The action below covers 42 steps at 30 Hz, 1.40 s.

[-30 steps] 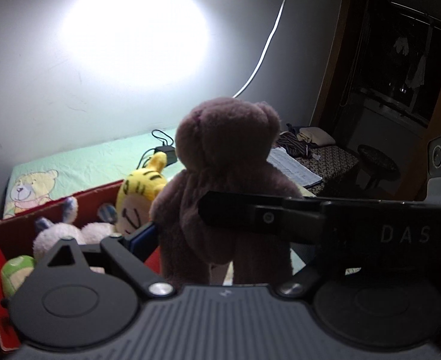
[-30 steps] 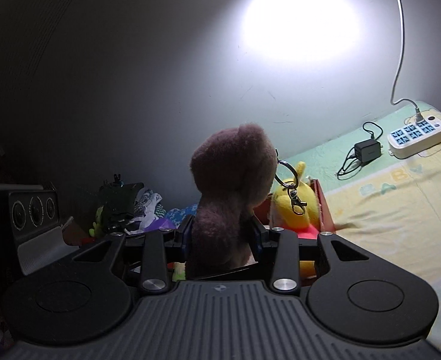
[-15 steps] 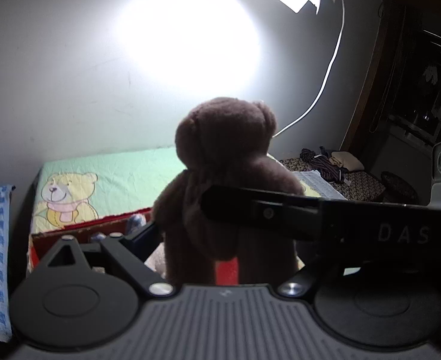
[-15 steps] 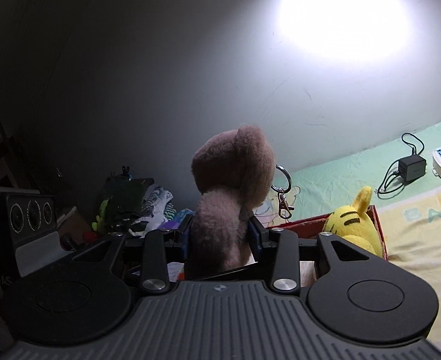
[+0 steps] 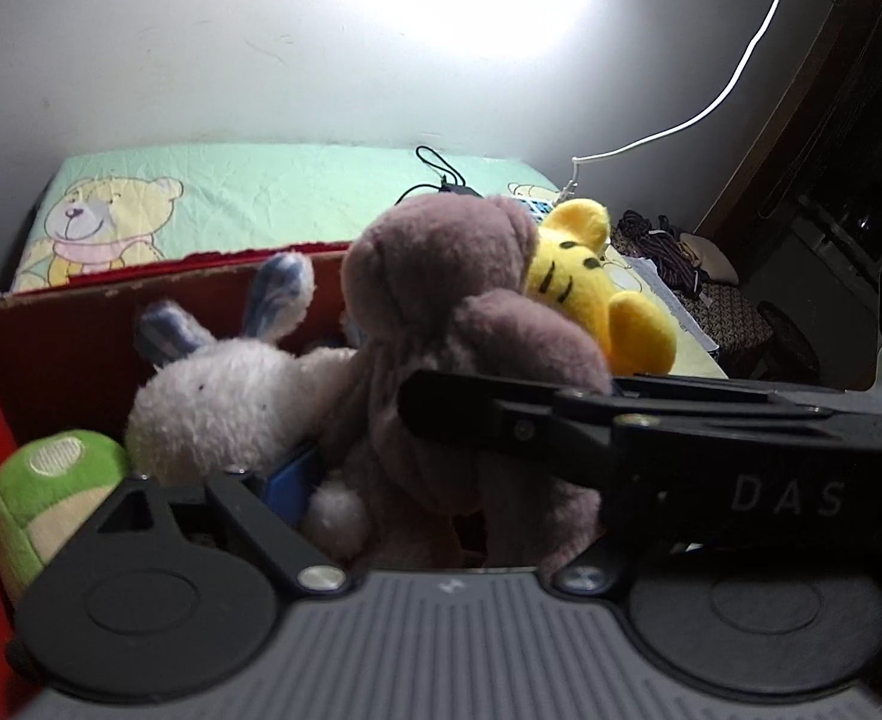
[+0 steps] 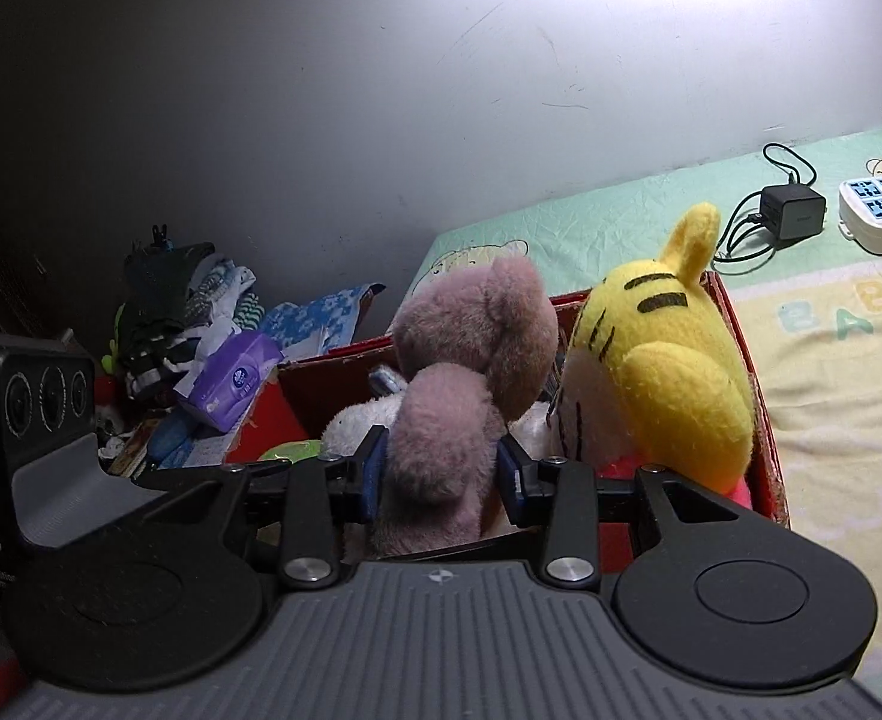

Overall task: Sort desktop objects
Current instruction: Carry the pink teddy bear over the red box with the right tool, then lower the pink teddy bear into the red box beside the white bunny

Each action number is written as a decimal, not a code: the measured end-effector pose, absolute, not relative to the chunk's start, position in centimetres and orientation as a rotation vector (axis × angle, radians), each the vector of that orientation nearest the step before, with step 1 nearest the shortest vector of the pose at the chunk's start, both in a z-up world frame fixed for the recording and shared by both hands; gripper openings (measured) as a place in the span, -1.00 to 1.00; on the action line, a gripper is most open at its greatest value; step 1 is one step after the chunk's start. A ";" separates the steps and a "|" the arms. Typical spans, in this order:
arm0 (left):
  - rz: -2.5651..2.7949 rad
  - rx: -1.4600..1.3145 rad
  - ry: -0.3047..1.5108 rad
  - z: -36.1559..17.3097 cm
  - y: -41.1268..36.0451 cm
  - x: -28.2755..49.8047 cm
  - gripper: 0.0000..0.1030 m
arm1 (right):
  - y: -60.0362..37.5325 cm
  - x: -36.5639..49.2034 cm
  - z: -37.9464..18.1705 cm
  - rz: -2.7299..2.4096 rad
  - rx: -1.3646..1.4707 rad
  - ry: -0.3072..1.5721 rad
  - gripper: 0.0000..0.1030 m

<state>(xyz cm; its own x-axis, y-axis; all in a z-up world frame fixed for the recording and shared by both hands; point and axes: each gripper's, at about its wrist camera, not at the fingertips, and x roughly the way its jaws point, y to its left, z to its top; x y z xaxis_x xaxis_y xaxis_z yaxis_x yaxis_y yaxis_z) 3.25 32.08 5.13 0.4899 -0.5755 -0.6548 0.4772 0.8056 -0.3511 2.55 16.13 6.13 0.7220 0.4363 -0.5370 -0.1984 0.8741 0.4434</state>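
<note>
Left wrist view: 4 soft toys counted in 1 red box (image 5: 51, 324): 1 brown bear (image 5: 441, 324), 1 white bunny (image 5: 225, 396), 1 yellow tiger (image 5: 591, 294), 1 green toy (image 5: 51, 480). Left gripper (image 5: 435, 480): only 1 blue pad visible, beside bear's flank; clenched or released, cannot tell. Right gripper crossing in front of bear's body. Green bear-print sheet (image 5: 231, 186) behind box, grey wall, 1 white cable (image 5: 729, 90).

Right wrist view: right gripper (image 6: 441, 468) clamped on bear (image 6: 471, 360), inside box (image 6: 759, 420), leaning against tiger (image 6: 651, 372). 1 charger (image 6: 792, 210), 1 power strip (image 6: 879, 210) on sheet. Clutter pile (image 6: 201, 324) left of box, dim room.
</note>
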 end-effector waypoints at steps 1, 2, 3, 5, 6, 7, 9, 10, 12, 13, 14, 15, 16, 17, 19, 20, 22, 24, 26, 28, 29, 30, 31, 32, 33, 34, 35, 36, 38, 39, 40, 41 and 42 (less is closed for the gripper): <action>-0.644 -0.125 0.841 5.1 32.1 3.3 0.71 | 16.2 2.5 6.1 0.360 0.367 0.678 -0.19; -0.646 -0.121 0.840 5.1 32.1 3.3 0.71 | 16.2 2.5 6.1 0.360 0.361 0.673 -0.17; -0.649 -0.114 0.840 5.1 32.0 3.3 0.72 | 16.2 2.3 6.1 0.354 0.359 0.668 -0.17; -0.650 -0.083 0.831 5.0 31.8 3.0 0.80 | 15.9 2.4 6.2 0.329 0.359 0.657 -0.13; -0.648 -0.068 0.825 5.0 31.6 2.8 0.80 | 15.7 2.4 6.2 0.326 0.365 0.652 -0.12; -0.647 -0.061 0.821 5.1 31.6 2.5 0.81 | 15.5 2.4 6.3 0.323 0.373 0.646 -0.12; -0.645 -0.049 0.815 5.0 31.4 2.2 0.81 | 15.2 2.3 6.4 0.314 0.374 0.634 -0.13; -0.642 -0.046 0.813 5.1 31.4 2.1 0.81 | 15.2 2.1 6.5 0.301 0.372 0.623 -0.13; -0.643 -0.049 0.812 5.2 31.4 2.0 0.81 | 14.9 1.7 6.9 0.274 0.377 0.591 -0.14; -0.645 -0.050 0.813 5.2 31.5 1.9 0.81 | 14.7 1.6 7.0 0.275 0.389 0.574 -0.15; -0.646 -0.049 0.813 5.3 31.5 1.9 0.81 | 14.6 1.7 7.1 0.281 0.396 0.569 -0.23; -0.647 -0.047 0.812 5.3 31.5 1.8 0.82 | 14.7 1.9 7.0 0.286 0.394 0.574 -0.32; -0.648 -0.043 0.811 5.3 31.5 1.7 0.82 | 14.9 2.1 6.9 0.285 0.383 0.584 -0.47; -0.649 -0.038 0.810 5.3 31.4 1.6 0.82 | 15.2 2.4 6.7 0.278 0.362 0.596 -0.51; -0.636 -0.021 0.804 5.3 31.3 1.4 0.81 | 15.8 3.0 6.3 0.275 0.338 0.618 -0.53; -0.625 -0.017 0.803 5.3 31.4 1.4 0.81 | 15.9 3.4 6.1 0.282 0.333 0.633 -0.54; -0.624 -0.025 0.813 5.2 31.9 1.5 0.80 | 16.0 3.8 5.6 0.308 0.347 0.652 -0.55; -0.632 -0.040 0.816 5.2 32.3 1.5 0.81 | 16.4 4.1 5.5 0.325 0.331 0.659 -0.55; -0.626 -0.027 0.812 5.3 32.2 1.4 0.84 | 16.6 4.4 5.4 0.326 0.302 0.663 -0.56; -0.615 -0.012 0.811 5.2 31.8 1.4 0.84 | 16.3 4.8 5.0 0.314 0.306 0.672 -0.56; -0.612 -0.008 0.811 5.2 31.6 1.6 0.84 | 16.2 4.9 4.8 0.305 0.307 0.673 -0.57; -0.611 -0.006 0.811 5.2 31.4 1.7 0.85 | 16.2 4.9 4.8 0.303 0.299 0.671 -0.58; -0.614 -0.008 0.812 5.1 31.2 1.9 0.86 | 16.2 4.9 4.8 0.304 0.292 0.668 -0.58; -0.617 -0.011 0.816 5.1 31.2 2.1 0.88 | 16.1 4.8 4.9 0.306 0.289 0.666 -0.58; -0.620 -0.013 0.821 5.0 31.2 2.2 0.90 | 16.0 4.7 4.9 0.307 0.289 0.664 -0.58; -0.621 -0.011 0.821 5.0 31.1 2.2 0.91 | 15.8 4.6 4.9 0.305 0.291 0.661 -0.59; -0.623 -0.005 0.817 5.0 31.0 2.0 0.91 | 15.7 4.4 4.9 0.305 0.298 0.656 -0.58; -0.625 0.001 0.813 5.1 31.0 1.8 0.91 | 15.5 4.2 5.0 0.304 0.304 0.650 -0.56; -0.630 0.006 0.807 5.2 31.1 1.6 0.91 | 15.3 3.8 5.1 0.301 0.316 0.639 -0.50; -0.632 0.004 0.804 5.3 31.3 1.4 0.91 | 15.1 3.6 5.3 0.299 0.327 0.637 -0.49; -0.630 0.003 0.801 5.4 31.4 1.2 0.91 | 14.9 3.4 5.4 0.295 0.343 0.635 -0.46; -0.627 0.002 0.797 5.6 31.5 1.1 0.91 | 14.6 3.2 5.5 0.294 0.366 0.635 -0.43; -0.623 -0.001 0.793 5.7 31.7 1.0 0.91 | 14.4 3.0 5.7 0.295 0.387 0.636 -0.42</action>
